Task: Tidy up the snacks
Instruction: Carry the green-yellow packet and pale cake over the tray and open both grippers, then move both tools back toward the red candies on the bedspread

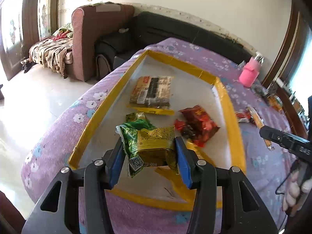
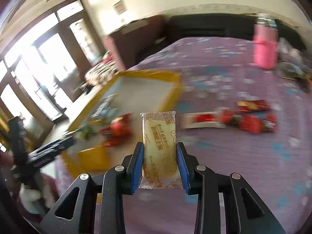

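The pale cream plastic biscuit packet [image 2: 159, 148] at lower centre of the right wrist view carries brown print running lengthwise: Japanese "チーズビスケット", larger Chinese characters beside it, and the small word "cheese" near its left edge. On the green and yellow foil snack packet [image 1: 150, 146] at lower centre of the left wrist view a QR code shows; its other print is too small to read.

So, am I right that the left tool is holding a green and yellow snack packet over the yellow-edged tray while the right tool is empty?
Not quite: the right tool is not empty. The right wrist view shows it shut on a pale cheese biscuit packet. The rest holds: the left tool grips the green and yellow snack packet over the yellow-edged tray.
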`<state>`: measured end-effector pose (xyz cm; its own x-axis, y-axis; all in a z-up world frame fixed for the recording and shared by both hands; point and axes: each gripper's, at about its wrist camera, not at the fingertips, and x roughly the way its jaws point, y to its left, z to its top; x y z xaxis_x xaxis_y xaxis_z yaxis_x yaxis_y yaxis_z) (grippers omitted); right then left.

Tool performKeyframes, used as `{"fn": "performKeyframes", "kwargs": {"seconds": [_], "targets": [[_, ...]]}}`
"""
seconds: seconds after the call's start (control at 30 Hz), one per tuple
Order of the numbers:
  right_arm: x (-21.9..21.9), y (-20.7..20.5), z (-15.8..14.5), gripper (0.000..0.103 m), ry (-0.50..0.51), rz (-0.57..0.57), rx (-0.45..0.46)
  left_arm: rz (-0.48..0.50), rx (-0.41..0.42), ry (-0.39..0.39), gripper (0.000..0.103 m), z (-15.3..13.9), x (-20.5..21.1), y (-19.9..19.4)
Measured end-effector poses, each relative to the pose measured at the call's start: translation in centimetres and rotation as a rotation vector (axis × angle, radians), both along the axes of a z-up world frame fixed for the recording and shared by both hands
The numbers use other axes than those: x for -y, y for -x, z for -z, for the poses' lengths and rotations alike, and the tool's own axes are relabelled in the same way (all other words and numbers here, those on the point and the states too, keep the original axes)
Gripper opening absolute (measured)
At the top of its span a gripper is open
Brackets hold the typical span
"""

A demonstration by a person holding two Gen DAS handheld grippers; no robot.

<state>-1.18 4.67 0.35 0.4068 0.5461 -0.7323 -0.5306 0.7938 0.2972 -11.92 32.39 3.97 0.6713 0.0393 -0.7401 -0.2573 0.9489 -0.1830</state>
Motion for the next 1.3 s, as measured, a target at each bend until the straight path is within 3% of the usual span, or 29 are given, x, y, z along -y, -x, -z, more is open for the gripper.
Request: {"fn": "performKeyframes", "kwargs": {"seconds": [0.1, 0.23, 0.47, 0.6, 0.7, 0.77, 0.87, 1.07, 1.3], "targets": [[-4.2, 0.3, 0.6, 0.034, 0.022, -0.077, -0.032, -0.019, -0.031, -0.012, 0.051, 0.8, -0.4, -0.4], [-8.8, 0.5, 2.3, 0.034, 0.095, -0.133, -0.049, -0.038, 0.001, 0.017, 0.052, 0.6, -1.2, 0.5], [-10.8, -0.4, 4.9, 0.035, 0.224, -0.080, -0.019, -0.064, 0.048, -0.029, 0.053, -1.1, -1.4, 2.3], [-10.9, 0.2, 4.5, 0.038, 0.209, -0.103, -0.018, -0.082, 0.056, -0.044, 0.060, -1.7, -1.0, 2.9], [-10.3, 1.2, 3.6, 0.042, 0.173, -0.114, 0.001, -0.102, 0.053, -0.067, 0.065, -2.2, -0.4, 3.1], [-9.4, 2.1, 2.6, 0.044, 0.145, -0.115, 0.026, -0.124, 0.025, -0.116, 0.075, -2.6, 0.4, 2.9], [-7.7, 3.2, 1.0, 0.052, 0.105, -0.099, 0.064, -0.095, 0.027, -0.147, 0.075, -3.1, 2.0, 3.2], [-3.4, 4.4, -0.7, 0.055, 0.064, -0.038, 0.105, -0.063, 0.038, -0.223, 0.075, -4.3, 5.0, 3.7], [2.0, 4.4, -0.7, 0.055, 0.038, 0.056, 0.097, -0.014, 0.066, -0.288, 0.075, -5.6, 8.5, 4.6]]}}
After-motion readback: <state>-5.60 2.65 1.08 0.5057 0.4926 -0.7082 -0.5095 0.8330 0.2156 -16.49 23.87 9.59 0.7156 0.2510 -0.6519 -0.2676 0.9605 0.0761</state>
